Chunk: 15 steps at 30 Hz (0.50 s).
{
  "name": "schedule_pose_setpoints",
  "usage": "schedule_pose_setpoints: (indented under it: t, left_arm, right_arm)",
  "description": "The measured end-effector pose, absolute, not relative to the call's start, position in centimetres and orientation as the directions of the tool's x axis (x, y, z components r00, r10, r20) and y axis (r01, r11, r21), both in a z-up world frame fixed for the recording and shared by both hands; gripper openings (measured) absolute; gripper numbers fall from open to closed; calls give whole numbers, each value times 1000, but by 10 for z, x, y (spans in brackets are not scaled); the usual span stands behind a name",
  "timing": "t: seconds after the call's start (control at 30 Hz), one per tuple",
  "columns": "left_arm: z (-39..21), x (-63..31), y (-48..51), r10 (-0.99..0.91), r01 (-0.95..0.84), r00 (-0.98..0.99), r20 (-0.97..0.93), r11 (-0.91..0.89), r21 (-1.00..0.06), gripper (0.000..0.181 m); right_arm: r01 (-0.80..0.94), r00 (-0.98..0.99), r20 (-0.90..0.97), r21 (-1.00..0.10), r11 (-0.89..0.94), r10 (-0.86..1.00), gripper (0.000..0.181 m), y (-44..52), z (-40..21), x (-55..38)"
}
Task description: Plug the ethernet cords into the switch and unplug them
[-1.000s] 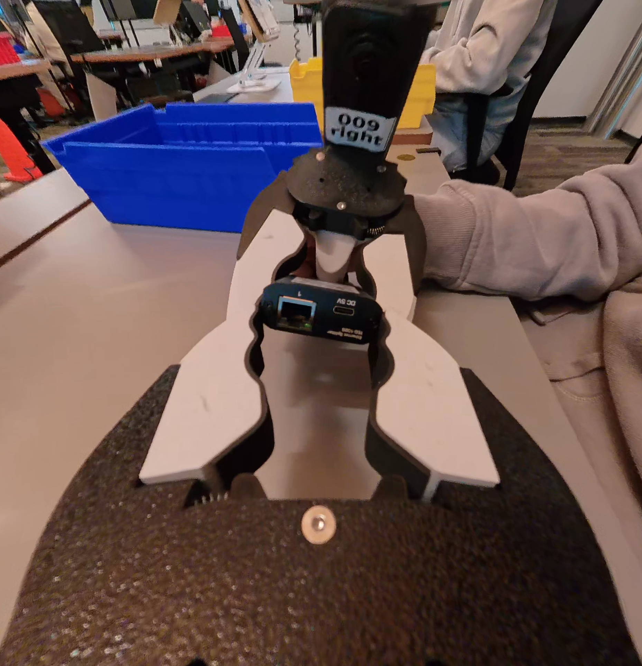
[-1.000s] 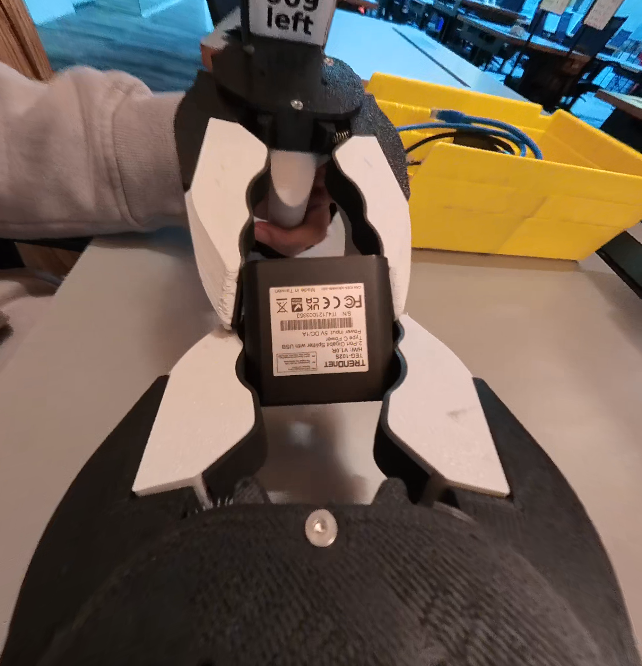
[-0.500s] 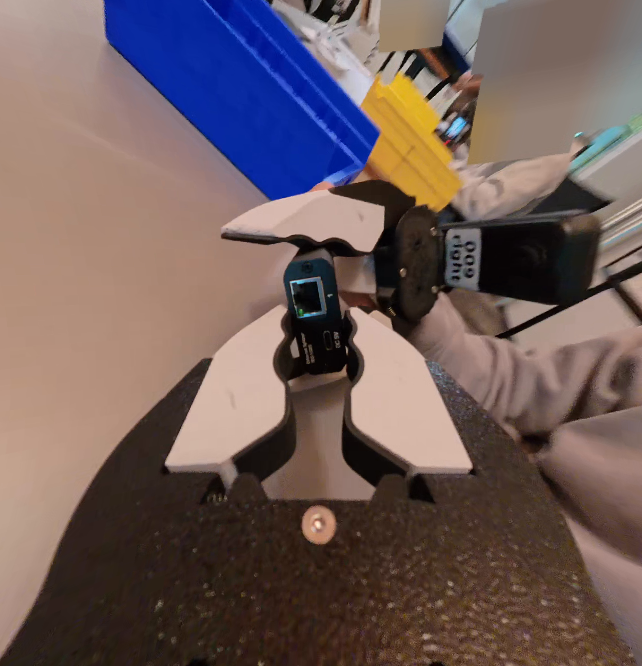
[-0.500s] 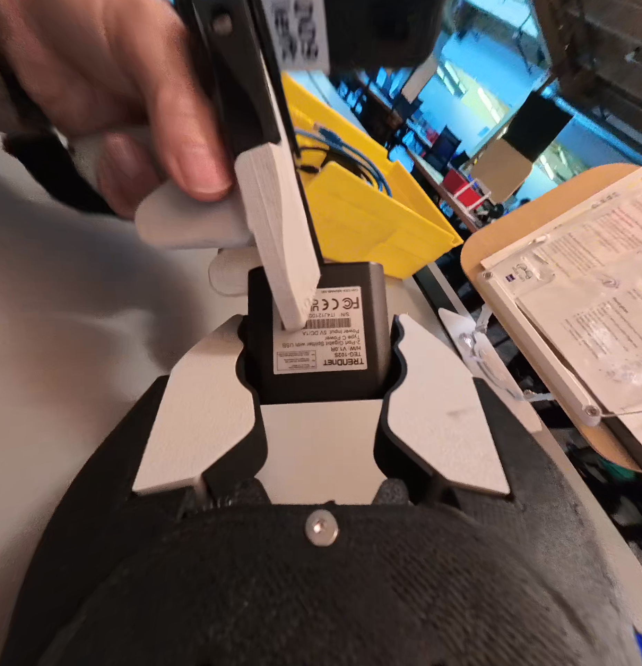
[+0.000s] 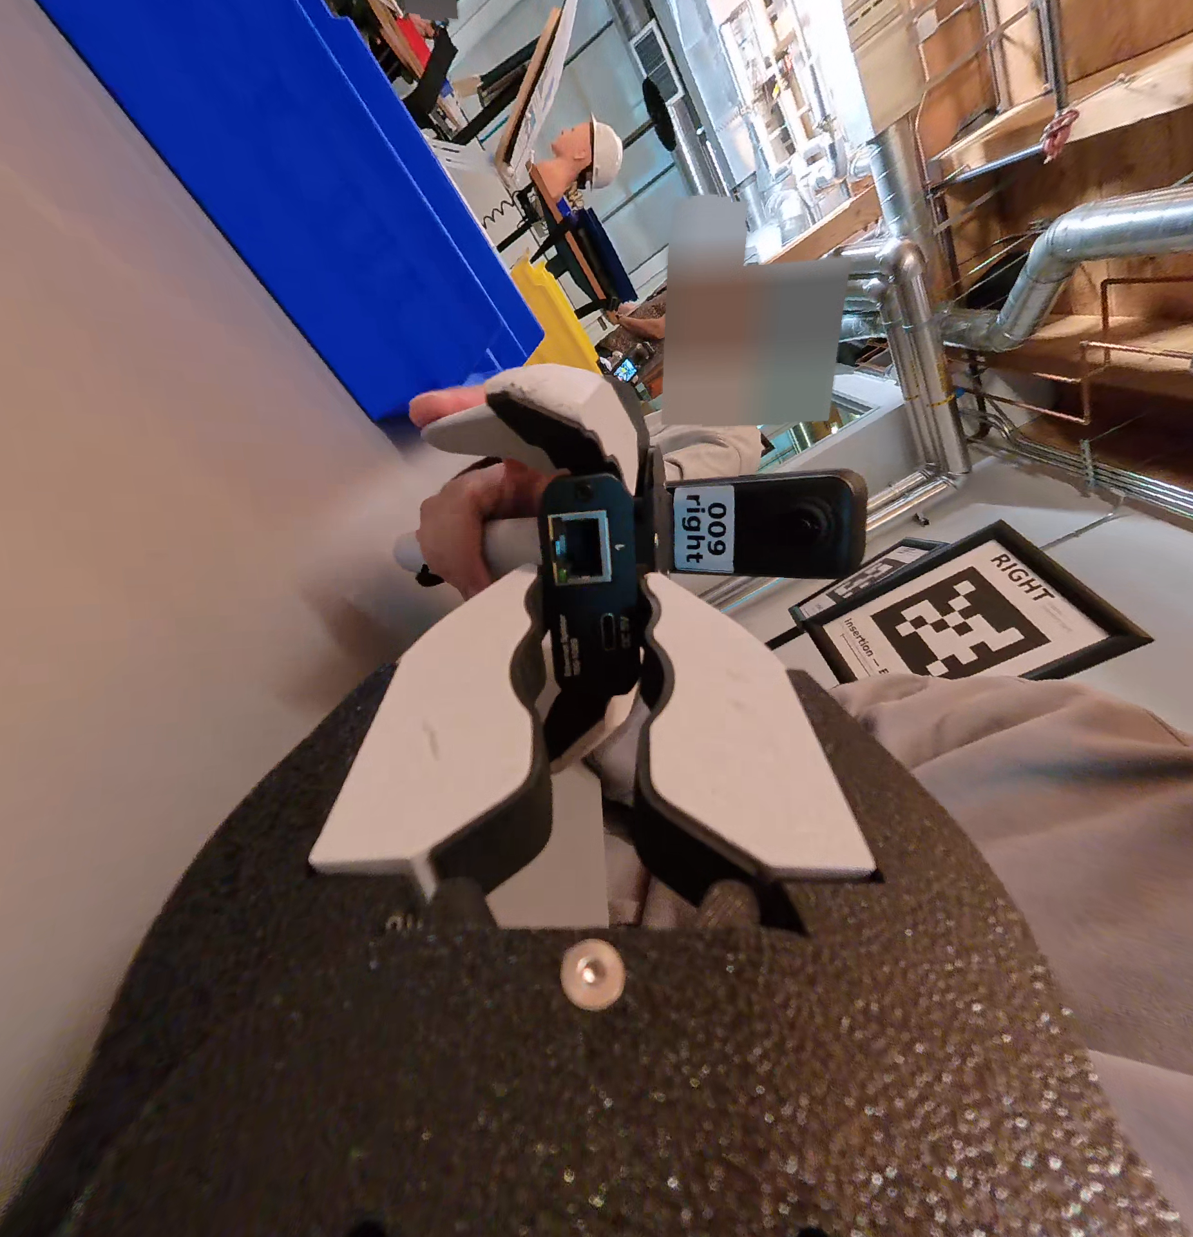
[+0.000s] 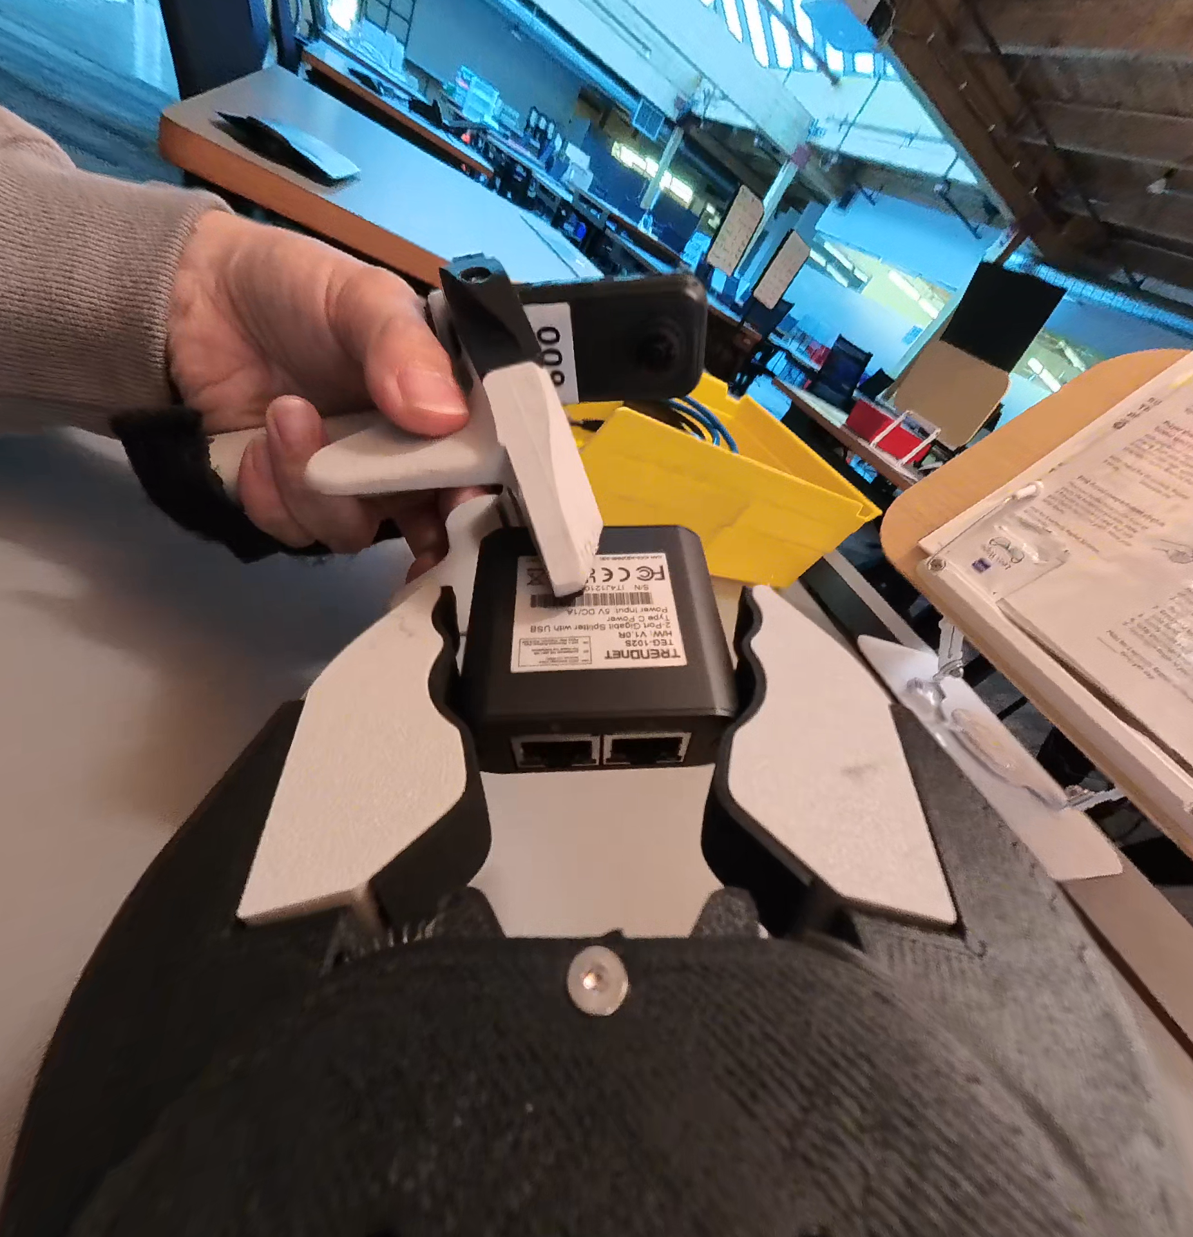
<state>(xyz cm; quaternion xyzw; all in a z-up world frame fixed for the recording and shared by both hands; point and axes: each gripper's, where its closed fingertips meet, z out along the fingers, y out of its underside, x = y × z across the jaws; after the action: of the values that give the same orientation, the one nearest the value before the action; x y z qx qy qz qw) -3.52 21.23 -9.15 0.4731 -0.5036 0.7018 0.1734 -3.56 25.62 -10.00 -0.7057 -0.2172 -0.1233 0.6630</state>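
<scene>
We hold the switch (image 6: 597, 659), a small black box of smooth matte plastic with rounded edges, up off the pale surface (image 6: 78, 669) between both tools. The right gripper (image 6: 597, 676) has its white, wavy-edged jaws pinching the box by its two side walls. The left gripper (image 5: 590, 626) has its jaws closed on the same box across its flat faces, at the opposite end; in the right wrist view one of its white fingers (image 6: 547, 495) presses down on the labelled face.

The box's long axis runs away from our right jaws. Its end with two ethernet ports side by side faces back toward the right camera; the end with a single port and a small oval socket faces the left camera. All three ports are empty. A white sticker (image 6: 597, 619) with printed text, marks and a barcode covers the upturned face.

A hand (image 6: 299, 395) in a grey knit sleeve grips the left tool's handle. Each tool carries a black camera with a white printed tag. Beyond the right jaws sits a yellow plastic bin (image 6: 721, 482) with blue cords (image 6: 704, 418) inside. Beyond the left jaws stands a blue bin (image 5: 299, 181), and to their right a framed card (image 5: 968, 612) with a black-and-white block pattern.
</scene>
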Motion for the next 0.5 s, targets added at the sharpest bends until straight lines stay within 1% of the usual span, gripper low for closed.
schedule_pose_setpoints:
  t: [0.03,0.13,0.23,0.3,0.37,0.43,0.5]
  left_arm:
    - [-92,-35,213,-242,-718,-491,837,-431,-546,23]
    - [-91,-35,212,-312,-695,-515,798,-393,-602,26]
    - [-86,-30,214,-401,-641,-533,745,-384,-665,32]
    - [-80,-27,222,-501,-575,-551,667,-352,-739,35]
    - [-67,-26,241,-648,-453,-550,527,-299,-840,35]
    - [-57,-28,276,-810,-360,-457,367,-209,-909,35]
    - [-60,-35,326,-941,-368,-268,205,-97,-925,40]
  right_arm:
    - [462,880,452,-886,-37,146,79,256,-101,-35]
    - [400,906,391,-916,-26,164,79,255,-97,-37]
    - [287,944,285,-958,13,168,79,252,-89,-33]
    - [202,967,206,-979,42,147,79,247,-82,-23]
    - [100,987,111,-991,93,116,78,243,-75,-10]
    - [46,996,54,-994,98,77,78,241,-76,4]
    - [38,998,41,-997,63,54,78,242,-85,11]
